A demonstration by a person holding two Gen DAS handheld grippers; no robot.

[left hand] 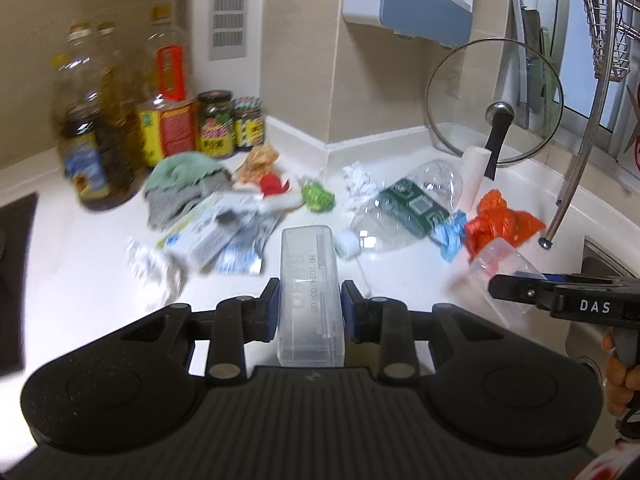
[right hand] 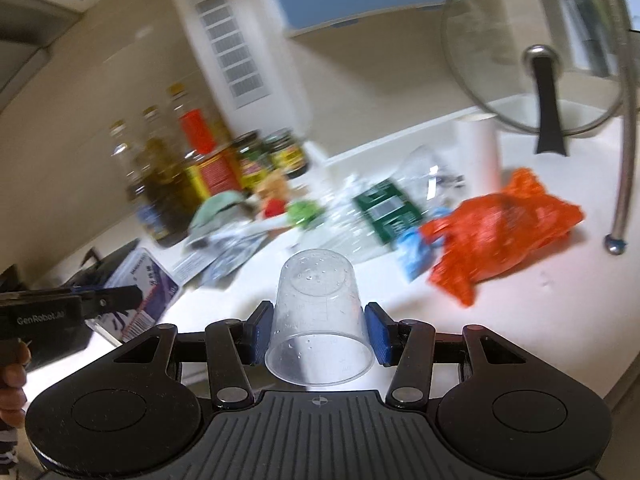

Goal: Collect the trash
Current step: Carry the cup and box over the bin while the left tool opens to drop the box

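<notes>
Clear plastic, light and crushable: left gripper point(left hand: 309, 307) clamps a rectangular box point(left hand: 310, 300) mid-body; right gripper point(right hand: 316, 330) pinches an inverted cup point(right hand: 318, 316) near its rim.

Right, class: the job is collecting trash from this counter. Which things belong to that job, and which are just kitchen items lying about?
Trash to collect:
- clear plastic box, in the left gripper
- clear plastic cup, in the right gripper
- crushed bottle
- orange plastic bag
- crumpled tissue

Just kitchen items:
- oil bottles
- sauce jars
- glass lid
</notes>
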